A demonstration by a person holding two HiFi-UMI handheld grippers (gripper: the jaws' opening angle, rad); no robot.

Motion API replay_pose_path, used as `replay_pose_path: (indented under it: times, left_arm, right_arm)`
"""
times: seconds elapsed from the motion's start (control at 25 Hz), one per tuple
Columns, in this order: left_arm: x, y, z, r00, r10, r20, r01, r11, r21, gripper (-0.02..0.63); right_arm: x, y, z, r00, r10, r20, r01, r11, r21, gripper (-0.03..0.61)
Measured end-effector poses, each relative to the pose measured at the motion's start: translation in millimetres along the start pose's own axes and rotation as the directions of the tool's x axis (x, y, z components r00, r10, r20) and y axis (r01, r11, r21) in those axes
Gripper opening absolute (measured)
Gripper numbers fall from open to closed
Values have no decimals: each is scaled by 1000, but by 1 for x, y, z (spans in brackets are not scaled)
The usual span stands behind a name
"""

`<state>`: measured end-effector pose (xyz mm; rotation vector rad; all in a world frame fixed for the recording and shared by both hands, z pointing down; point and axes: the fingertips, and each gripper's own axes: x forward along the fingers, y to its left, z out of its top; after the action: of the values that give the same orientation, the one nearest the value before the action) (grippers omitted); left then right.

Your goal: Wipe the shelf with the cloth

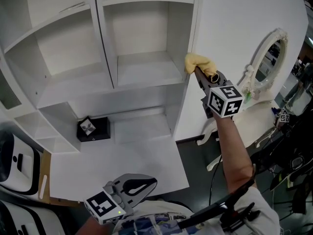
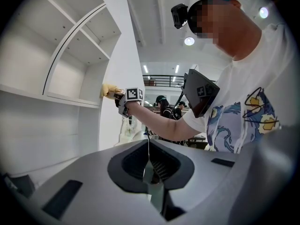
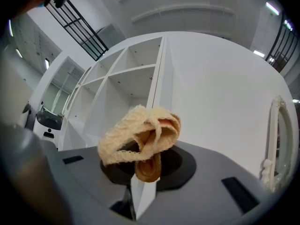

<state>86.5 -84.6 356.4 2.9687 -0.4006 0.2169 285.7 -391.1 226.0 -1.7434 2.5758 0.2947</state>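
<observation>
head view: a white shelf unit (image 1: 105, 38) with open compartments fills the upper left. the right gripper (image 1: 201, 75) is held up at arm's length, its claw clamped on a bunched yellow cloth (image 1: 198, 62). the cloth sits against the front edge of the unit's right side panel, level with the middle shelf board (image 1: 146, 70). the left gripper (image 1: 146, 184) hangs low by the person's body, well apart from the shelves, over the white lower surface (image 1: 122, 160). a small black box (image 1: 93, 129) stands in the low compartment. an ornate white mirror frame (image 1: 266, 58) stands to the right of the unit.

left gripper view: the left gripper (image 2: 148, 146) has its jaws pressed together with nothing between them. beyond it, the person's outstretched arm (image 2: 164, 123) carries the right gripper's marker cube (image 2: 134, 94), and the cloth (image 2: 111, 90) meets the outer edge of the shelf unit (image 2: 70, 55).

right gripper view: the right gripper (image 3: 143, 184) pinches the cloth (image 3: 140, 137), which loops up in loose folds above the jaws. behind it rise the shelf unit (image 3: 131, 83) compartments and its plain white side panel (image 3: 211, 93). the mirror frame (image 3: 276, 139) shows at the far right.
</observation>
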Motion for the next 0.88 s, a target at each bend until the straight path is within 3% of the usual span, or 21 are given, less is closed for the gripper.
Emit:
replay_pose_path:
  times: [0.56, 0.88]
  left_arm:
    - [5, -2, -3, 1000, 8, -13, -8, 1000, -25, 14]
    - [13, 3, -2, 1000, 24, -18, -24, 999, -37, 15]
  right_arm:
    - [-9, 12, -75, 993, 36, -111, -29, 997, 66, 86]
    - [-5, 26, -83, 991, 85, -99, -74, 991, 109, 86]
